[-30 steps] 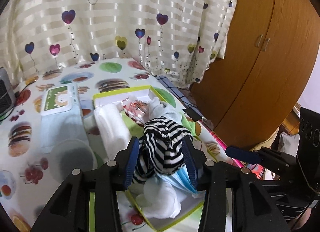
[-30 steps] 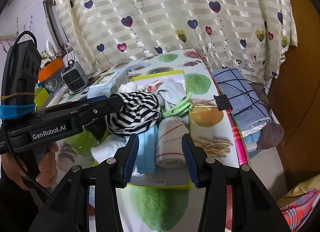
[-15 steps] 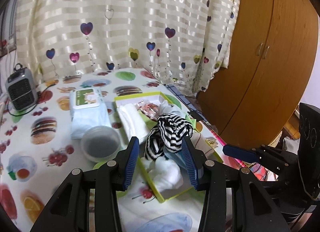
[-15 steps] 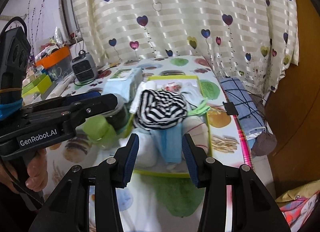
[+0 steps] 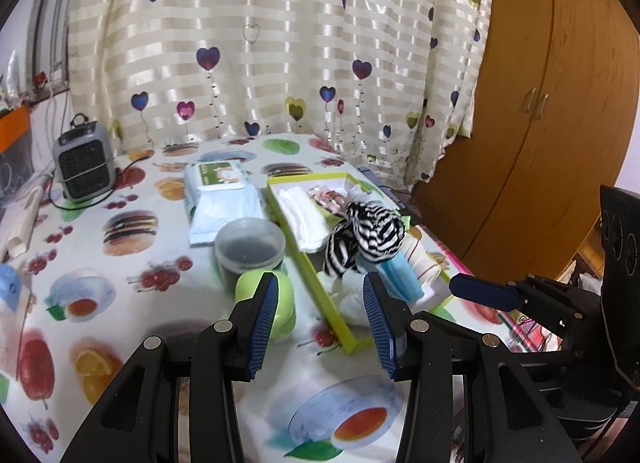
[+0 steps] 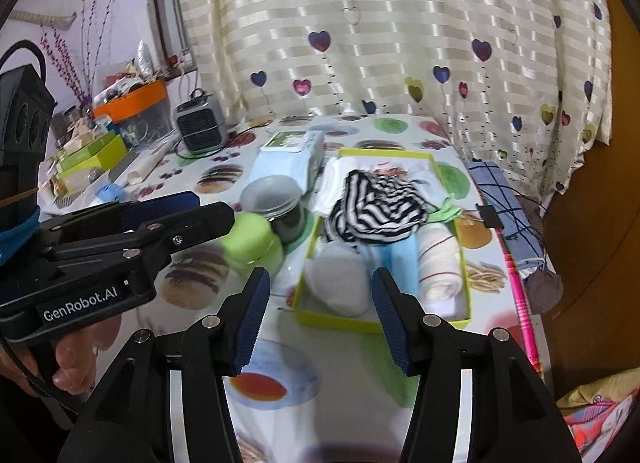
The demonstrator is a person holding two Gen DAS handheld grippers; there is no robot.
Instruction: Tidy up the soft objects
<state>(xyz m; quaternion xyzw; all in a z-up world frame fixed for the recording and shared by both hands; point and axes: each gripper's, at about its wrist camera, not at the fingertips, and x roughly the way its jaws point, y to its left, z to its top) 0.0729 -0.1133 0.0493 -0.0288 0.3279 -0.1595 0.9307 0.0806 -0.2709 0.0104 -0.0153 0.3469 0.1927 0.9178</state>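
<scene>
A yellow-green box [image 6: 337,316] [image 5: 304,259] holds several soft items. A black-and-white striped cloth [image 6: 376,207] [image 5: 370,237] lies heaped on top of them. Under it are a white roll [image 6: 340,279], a light blue roll [image 6: 400,263] and a cream striped roll [image 6: 440,267]. My left gripper [image 5: 320,309] is open and empty, held back from the box's near corner. My right gripper [image 6: 320,309] is open and empty, in front of the box's near edge. The left gripper also shows at the left of the right wrist view [image 6: 188,211].
A green cup [image 5: 276,303] [image 6: 252,243] and a clear tub with a dark inside [image 5: 250,247] stand left of the box. A wet-wipes pack [image 5: 222,199] and a small grey heater [image 5: 82,165] lie farther back. The curtain hangs behind; a wooden wardrobe [image 5: 540,103] stands at the right.
My left gripper has let go of the striped cloth, which now lies in the box. Both grippers have pulled back and up from the box.
</scene>
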